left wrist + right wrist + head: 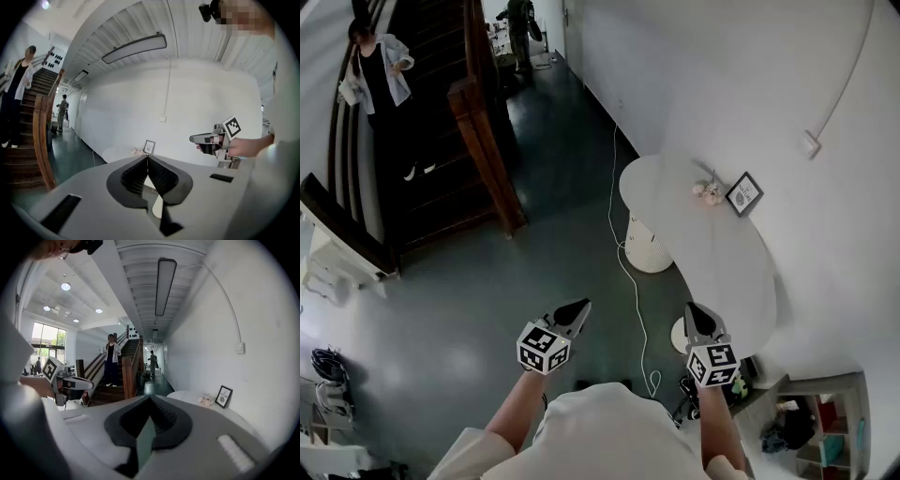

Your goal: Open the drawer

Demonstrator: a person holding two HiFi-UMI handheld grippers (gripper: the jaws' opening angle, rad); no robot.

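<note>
Arms (517, 412) forward; left tool (579, 307), right tool (694, 311) closed.

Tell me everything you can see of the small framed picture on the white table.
The framed picture is small, with a thin black frame around a white sheet bearing dark print too small to read. It stands upright on the white table, close to the wall. A small bunch of pale pink flowers lies beside it; whether they touch cannot be told.
</note>
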